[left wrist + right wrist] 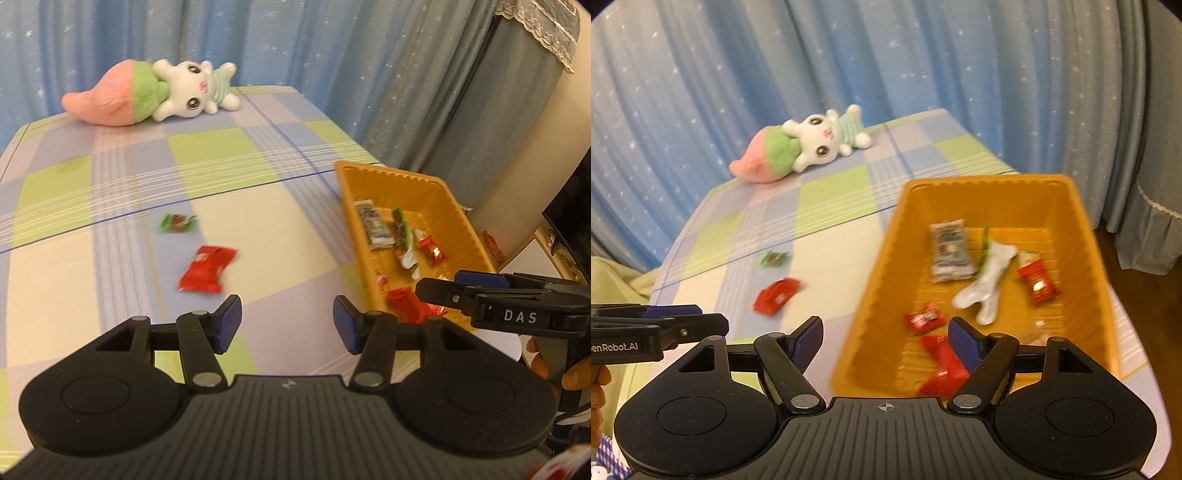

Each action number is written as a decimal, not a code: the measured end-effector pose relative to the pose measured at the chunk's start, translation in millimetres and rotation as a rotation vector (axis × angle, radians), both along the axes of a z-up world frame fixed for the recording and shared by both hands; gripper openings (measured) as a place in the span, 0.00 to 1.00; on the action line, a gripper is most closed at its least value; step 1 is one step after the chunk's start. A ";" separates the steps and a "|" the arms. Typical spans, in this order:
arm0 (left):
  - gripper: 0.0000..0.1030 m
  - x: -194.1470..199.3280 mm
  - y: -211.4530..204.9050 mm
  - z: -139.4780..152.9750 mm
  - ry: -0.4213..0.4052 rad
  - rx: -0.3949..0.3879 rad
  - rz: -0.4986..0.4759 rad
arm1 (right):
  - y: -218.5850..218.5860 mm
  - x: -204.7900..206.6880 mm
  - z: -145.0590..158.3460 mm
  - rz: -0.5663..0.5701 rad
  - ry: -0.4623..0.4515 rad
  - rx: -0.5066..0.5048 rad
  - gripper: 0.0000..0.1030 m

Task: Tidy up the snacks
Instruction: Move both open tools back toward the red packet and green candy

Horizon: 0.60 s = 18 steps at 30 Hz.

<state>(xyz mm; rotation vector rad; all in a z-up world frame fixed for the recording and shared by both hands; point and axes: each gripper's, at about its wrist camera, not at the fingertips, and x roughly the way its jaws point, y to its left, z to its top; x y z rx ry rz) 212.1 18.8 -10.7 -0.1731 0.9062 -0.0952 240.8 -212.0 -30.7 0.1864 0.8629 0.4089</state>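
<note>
While both grippers' fingers gape wide, red snack (pixel 207 268) crinkled, glossy, orange tray (pixel 882 266) part-filled.

Blue starred curtains (pixel 849 66) behind checkered table (pixel 221 155); wood floor (pixel 1137 258).

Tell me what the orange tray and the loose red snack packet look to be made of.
Orange tray: apparently thin moulded plastic, matte, with ribbed walls. Red snack packet: probably glossy plastic film, judging by its crinkled, crimped ends, though blur leaves it uncertain.
</note>
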 end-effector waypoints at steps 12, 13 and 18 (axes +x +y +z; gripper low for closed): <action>0.50 -35.3 65.0 -5.7 0.019 0.007 0.068 | 79.6 -16.8 -4.9 0.113 0.012 -0.009 0.72; 0.50 -37.4 70.4 -6.9 0.023 0.008 0.076 | 85.5 -17.7 -5.9 0.120 0.014 -0.011 0.72; 0.50 -49.2 95.6 -12.3 0.039 0.004 0.104 | 110.7 -20.2 -11.3 0.152 0.026 -0.018 0.72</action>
